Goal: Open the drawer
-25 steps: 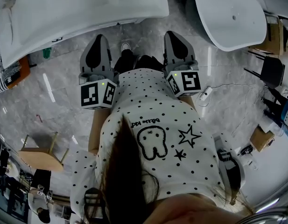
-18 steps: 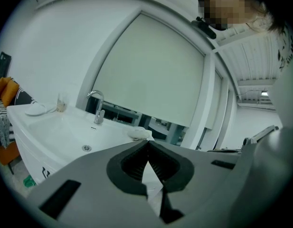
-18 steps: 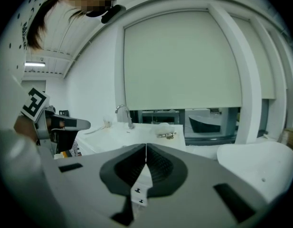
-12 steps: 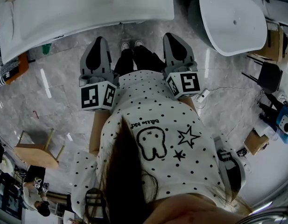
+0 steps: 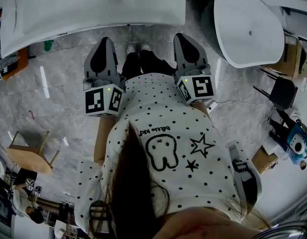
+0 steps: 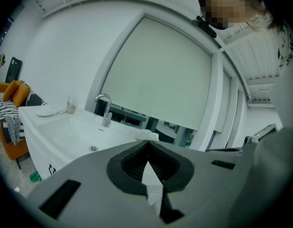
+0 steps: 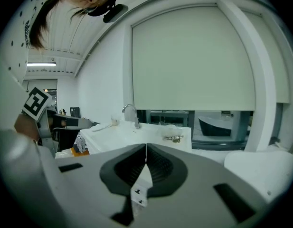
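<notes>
A white vanity (image 5: 93, 6) with a sink stands ahead of me, across the top of the head view. Its white front shows a small dark handle (image 6: 51, 168) in the left gripper view. Two small dark handles (image 7: 137, 192) show through the gap below the jaws in the right gripper view. My left gripper (image 5: 106, 40) (image 6: 147, 144) is held in front of my body, short of the vanity, with its jaws shut on nothing. My right gripper (image 5: 184, 36) (image 7: 146, 148) is beside it, also shut and empty. No drawer stands open that I can see.
A white freestanding tub (image 5: 248, 24) stands at the upper right. A wooden stool (image 5: 29, 156) is on the marble floor at the left, and a black chair (image 5: 287, 88) and boxes at the right. A faucet (image 6: 106, 109) rises from the vanity top.
The head view has drifted: the vanity and tub fill more of the top, and the stool has slid left. Both grippers keep their place before my body, still shut.
</notes>
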### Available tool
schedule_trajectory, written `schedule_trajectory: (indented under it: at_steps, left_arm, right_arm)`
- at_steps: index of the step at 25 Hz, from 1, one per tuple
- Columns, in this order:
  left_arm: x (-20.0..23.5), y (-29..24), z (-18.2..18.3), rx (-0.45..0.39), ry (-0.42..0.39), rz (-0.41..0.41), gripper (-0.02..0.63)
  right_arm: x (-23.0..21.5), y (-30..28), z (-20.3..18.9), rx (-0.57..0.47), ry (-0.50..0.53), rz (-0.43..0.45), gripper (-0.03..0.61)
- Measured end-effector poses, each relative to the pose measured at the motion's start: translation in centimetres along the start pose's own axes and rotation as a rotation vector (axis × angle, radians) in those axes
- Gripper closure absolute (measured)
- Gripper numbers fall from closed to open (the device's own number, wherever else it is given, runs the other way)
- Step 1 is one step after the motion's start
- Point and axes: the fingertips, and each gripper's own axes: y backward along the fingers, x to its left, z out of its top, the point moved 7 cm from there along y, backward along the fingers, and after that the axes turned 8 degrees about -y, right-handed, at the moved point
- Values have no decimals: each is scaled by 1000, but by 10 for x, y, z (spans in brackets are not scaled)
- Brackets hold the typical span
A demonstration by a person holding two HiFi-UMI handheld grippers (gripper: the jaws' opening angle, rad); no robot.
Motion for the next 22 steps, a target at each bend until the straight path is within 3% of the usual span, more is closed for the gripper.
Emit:
schedule_trajectory:
  at_steps: [22]
  left_arm:
    - [17, 18, -1, -88, -28, 127, 609]
  right_arm:
    - [3, -14, 16, -87, 53, 97, 565]
